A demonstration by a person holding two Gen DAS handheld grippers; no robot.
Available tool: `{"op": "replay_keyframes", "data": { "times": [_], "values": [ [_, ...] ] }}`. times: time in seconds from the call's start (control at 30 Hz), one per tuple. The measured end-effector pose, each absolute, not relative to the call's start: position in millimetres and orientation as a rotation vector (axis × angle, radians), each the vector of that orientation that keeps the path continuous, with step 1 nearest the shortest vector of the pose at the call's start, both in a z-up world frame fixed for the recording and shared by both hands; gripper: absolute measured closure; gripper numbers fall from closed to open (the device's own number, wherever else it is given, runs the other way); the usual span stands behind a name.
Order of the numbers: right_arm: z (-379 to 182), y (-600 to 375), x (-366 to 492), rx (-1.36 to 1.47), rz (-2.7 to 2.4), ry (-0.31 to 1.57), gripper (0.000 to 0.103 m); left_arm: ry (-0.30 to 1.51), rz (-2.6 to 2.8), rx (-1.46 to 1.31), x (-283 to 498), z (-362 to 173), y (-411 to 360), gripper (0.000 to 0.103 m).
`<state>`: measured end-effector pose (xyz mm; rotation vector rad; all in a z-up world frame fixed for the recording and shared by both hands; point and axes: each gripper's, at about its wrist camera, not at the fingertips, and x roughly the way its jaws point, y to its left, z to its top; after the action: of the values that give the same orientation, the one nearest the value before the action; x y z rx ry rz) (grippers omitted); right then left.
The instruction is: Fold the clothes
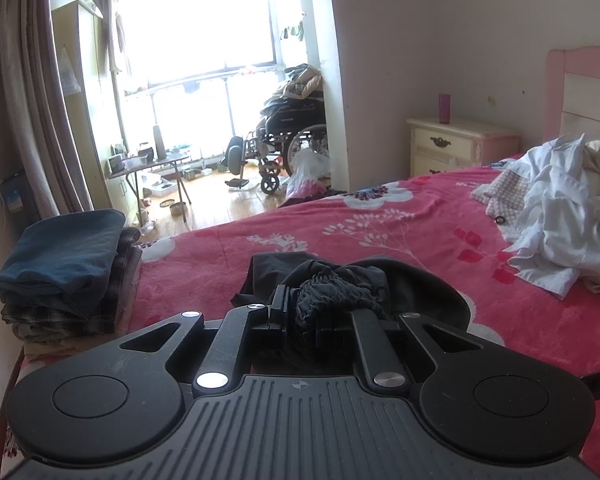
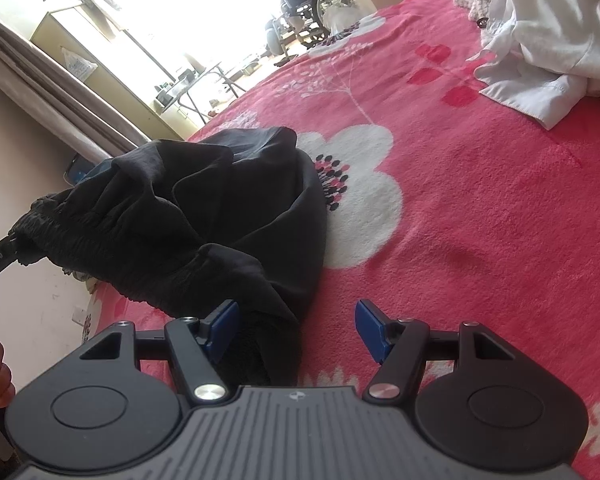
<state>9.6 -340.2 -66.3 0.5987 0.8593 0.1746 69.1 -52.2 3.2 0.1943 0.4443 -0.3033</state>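
Observation:
A black garment with an elastic waistband (image 1: 332,288) lies bunched on the pink flowered blanket (image 1: 380,232). My left gripper (image 1: 316,316) is shut on its waistband and lifts that end. In the right wrist view the same black garment (image 2: 204,216) hangs from the left gripper (image 2: 16,248) at the frame's left edge. My right gripper (image 2: 296,332) is open, its blue pads (image 2: 224,328) apart, just above the garment's lower edge on the blanket (image 2: 480,220).
A stack of folded clothes (image 1: 68,268) sits at the bed's left edge. A heap of unfolded white and cream clothes (image 1: 560,208) lies at the right, also in the right wrist view (image 2: 540,40). A nightstand (image 1: 456,144) and wheelchair (image 1: 288,140) stand beyond the bed.

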Motion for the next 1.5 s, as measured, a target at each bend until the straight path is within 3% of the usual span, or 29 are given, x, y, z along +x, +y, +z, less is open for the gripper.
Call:
{"op": "replay_keyframes", "data": {
  "times": [0.73,0.83,1.03,1.33,1.43,1.47,1.5],
  "values": [
    [-61.9,-342.6,6.5,0.61,0.202,0.824,0.035,0.418,-0.283,0.183,67.6,6.8,-51.1,0.093],
    [-57.3,-350.6,0.4,0.64,0.242,0.765,0.03,0.407,-0.27,0.172,68.0,11.8,-48.8,0.093],
    [-49.9,-315.1,1.6,0.466,0.356,0.696,0.006,0.345,-0.265,0.153,64.5,29.0,-45.5,0.094],
    [-47.7,-239.9,16.7,0.159,0.499,0.635,0.005,0.276,-0.259,0.106,56.9,50.5,-33.7,0.094],
    [-62.0,-207.9,31.3,0.082,0.47,0.69,0.007,0.257,-0.23,0.076,53.1,56.3,-21.8,0.094],
    [-68.9,-198.7,36.3,0.059,0.451,0.725,0.019,0.252,-0.216,0.064,52.7,57.9,-16.0,0.094],
    [-74.7,-194.9,38.0,0.05,0.433,0.748,0.041,0.248,-0.202,0.052,52.2,59.4,-10.2,0.094]
  ]
}}
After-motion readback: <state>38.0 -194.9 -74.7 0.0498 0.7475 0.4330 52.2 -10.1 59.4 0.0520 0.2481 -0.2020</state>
